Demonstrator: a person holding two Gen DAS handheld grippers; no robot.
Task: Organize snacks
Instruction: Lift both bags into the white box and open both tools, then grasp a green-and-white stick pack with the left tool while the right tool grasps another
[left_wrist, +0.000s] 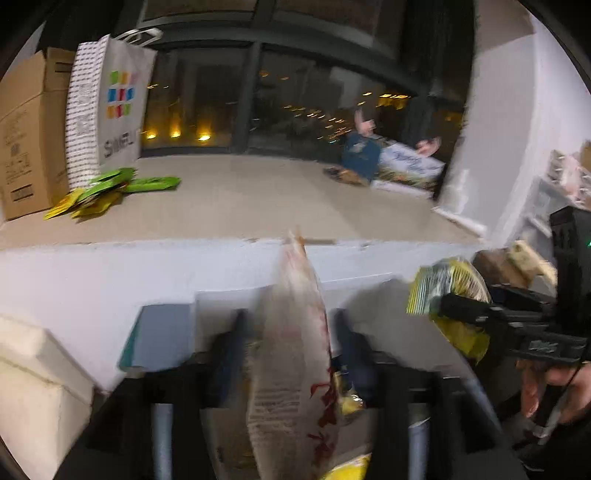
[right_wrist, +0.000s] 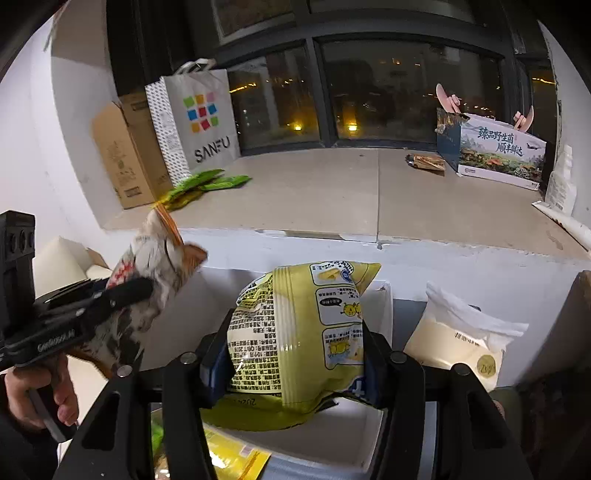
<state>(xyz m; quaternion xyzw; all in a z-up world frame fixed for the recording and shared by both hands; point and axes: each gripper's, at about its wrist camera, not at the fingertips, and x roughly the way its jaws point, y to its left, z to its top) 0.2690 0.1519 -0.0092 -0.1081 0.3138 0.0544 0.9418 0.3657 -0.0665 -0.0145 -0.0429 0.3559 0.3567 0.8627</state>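
A white snack bag with red print (left_wrist: 291, 350) stands edge-on between the fingers of my left gripper (left_wrist: 291, 332). The jaws are spread wide, and narrow gaps seem to show on both sides of the bag, though the view is blurred. From the right wrist view, this bag (right_wrist: 155, 258) rises out of the left gripper (right_wrist: 129, 295). My right gripper (right_wrist: 295, 332) is shut on a puffy yellow-green chip bag (right_wrist: 306, 332), with a pad pressing each side. The left wrist view shows the yellow bag (left_wrist: 450, 291) in the right gripper (left_wrist: 443, 306) at the right.
A wide stone window ledge (right_wrist: 332, 199) lies ahead, with a cardboard box (right_wrist: 122, 155), a SANFU paper bag (right_wrist: 199, 122), green packets (right_wrist: 207, 182), a brown packet (right_wrist: 426, 162) and a printed carton (right_wrist: 498, 151). A white pouch (right_wrist: 454, 339) and a white tray (right_wrist: 351, 435) sit below.
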